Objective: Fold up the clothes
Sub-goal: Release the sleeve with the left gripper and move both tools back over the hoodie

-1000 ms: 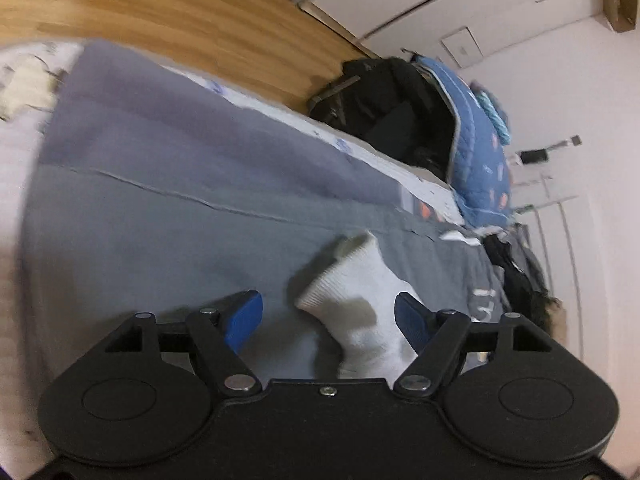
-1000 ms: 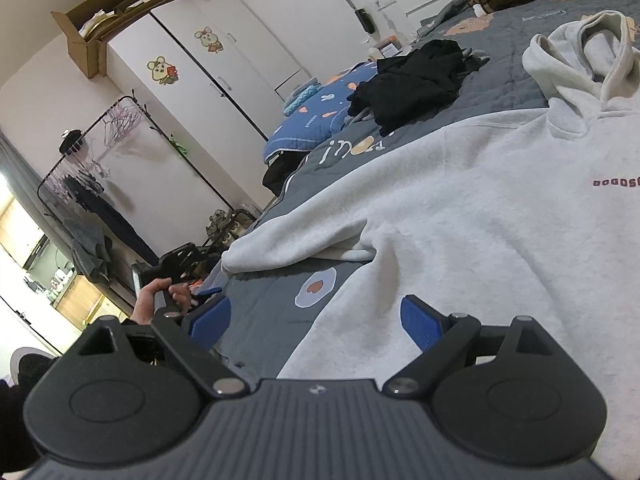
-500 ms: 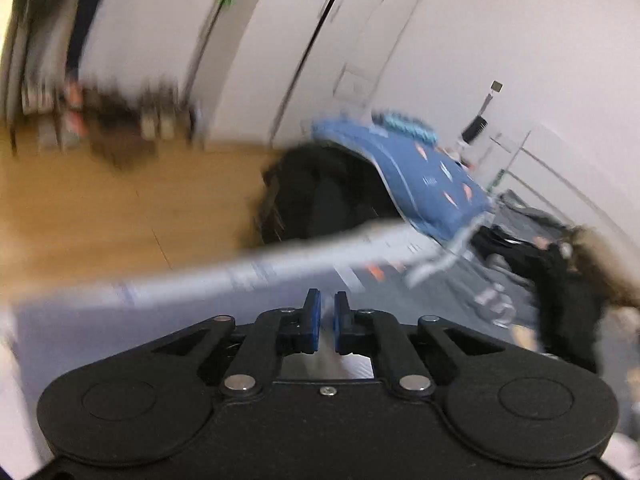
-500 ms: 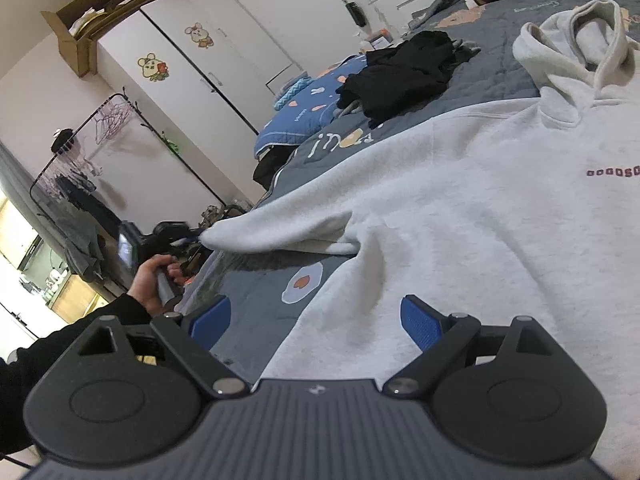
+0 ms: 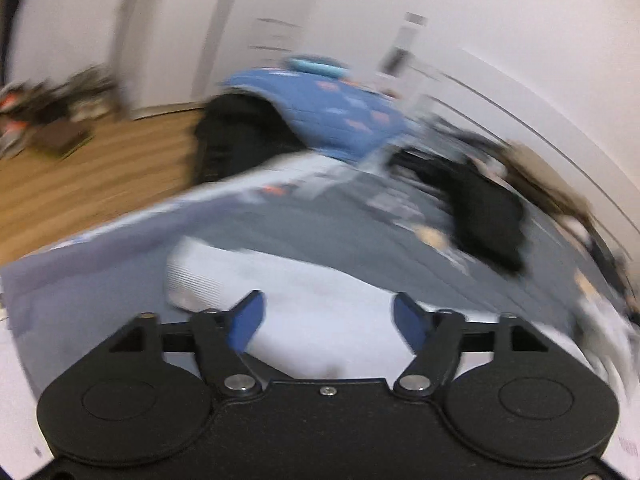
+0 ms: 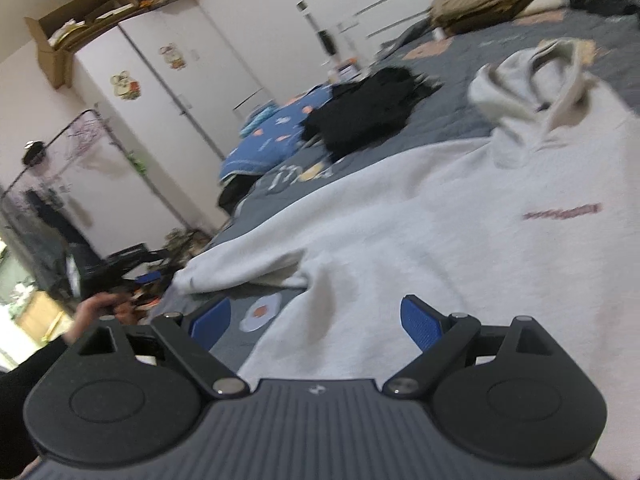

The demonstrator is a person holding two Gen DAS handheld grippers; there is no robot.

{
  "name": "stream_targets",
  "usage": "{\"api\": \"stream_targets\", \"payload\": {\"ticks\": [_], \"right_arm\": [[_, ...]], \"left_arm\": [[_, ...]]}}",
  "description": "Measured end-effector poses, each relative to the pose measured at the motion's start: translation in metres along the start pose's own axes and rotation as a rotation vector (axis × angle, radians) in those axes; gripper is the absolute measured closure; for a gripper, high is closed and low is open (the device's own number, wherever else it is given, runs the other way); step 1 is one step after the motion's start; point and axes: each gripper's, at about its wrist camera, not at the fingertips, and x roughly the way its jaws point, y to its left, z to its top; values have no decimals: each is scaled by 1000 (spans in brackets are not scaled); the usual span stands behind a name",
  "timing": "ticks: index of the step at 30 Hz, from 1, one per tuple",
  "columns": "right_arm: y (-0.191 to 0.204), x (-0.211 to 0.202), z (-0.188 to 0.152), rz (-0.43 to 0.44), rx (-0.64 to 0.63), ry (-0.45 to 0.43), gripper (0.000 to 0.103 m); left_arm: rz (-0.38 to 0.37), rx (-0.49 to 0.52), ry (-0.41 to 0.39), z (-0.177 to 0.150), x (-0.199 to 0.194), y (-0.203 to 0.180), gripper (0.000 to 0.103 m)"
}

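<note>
A light grey hoodie (image 6: 440,248) lies spread front-up on the grey bedspread (image 6: 460,60), its hood (image 6: 532,92) bunched at the far right. One sleeve (image 6: 248,264) stretches left toward the bed's edge. In the blurred left wrist view that sleeve (image 5: 320,280) lies under my left gripper (image 5: 328,318), which is open, with the ribbed cuff (image 5: 200,280) just ahead of the left finger. My right gripper (image 6: 316,320) is open and hovers low over the hoodie's hem side, holding nothing. A hand (image 6: 92,312) holds the left gripper (image 6: 140,278) at the sleeve's end.
Black clothes (image 6: 368,116) and a blue quilt (image 6: 272,140) lie on the far side of the bed, with a tan folded pile (image 6: 480,4) at the back. A white wardrobe (image 6: 168,92) and clothes rack (image 6: 52,184) stand beyond. Wooden floor (image 5: 80,184) borders the bed.
My left gripper was shut half a second ago while swinging round fast; it is open now with the sleeve lying straight under it. The right gripper shifted slightly and stayed open.
</note>
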Motion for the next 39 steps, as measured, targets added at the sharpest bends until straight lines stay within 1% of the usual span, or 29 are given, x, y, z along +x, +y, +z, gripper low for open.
{"api": "stream_targets", "payload": {"ticks": [1, 3, 4, 5, 9, 14, 19, 20, 25, 29, 35, 39], "right_arm": [[-1, -4, 1, -24, -11, -9, 11], [-2, -16, 0, -64, -48, -38, 11], [-4, -23, 0, -79, -58, -55, 11], [-6, -31, 0, -94, -65, -71, 11], [-20, -61, -5, -169, -37, -113, 11], [-44, -101, -16, -294, -10, -165, 11], [-71, -149, -32, -391, 44, -226, 11], [-76, -155, -37, -409, 54, -231, 11], [-99, -184, -58, -501, 100, -245, 11], [-111, -203, -76, -556, 110, -247, 11], [-115, -232, -99, -653, 84, -265, 11], [-124, -256, -116, -728, 91, -281, 11]], "left_arm": [[-41, 41, 1, -9, -9, -23, 16], [-122, 123, 4, -28, -27, -69, 12], [-162, 164, 6, -37, -36, -92, 8], [-192, 188, 11, -48, -42, -108, 6], [-272, 227, 41, -98, -57, -149, 1], [-373, 275, 78, -161, -74, -200, 1], [-474, 324, 116, -224, -92, -251, 1], [-487, 338, 122, -232, -94, -259, 1], [-526, 429, 142, -256, -97, -282, 1], [-557, 502, 159, -275, -100, -301, 1], [-627, 527, 181, -290, -109, -330, 1], [-663, 568, 189, -303, -112, -346, 1]]}}
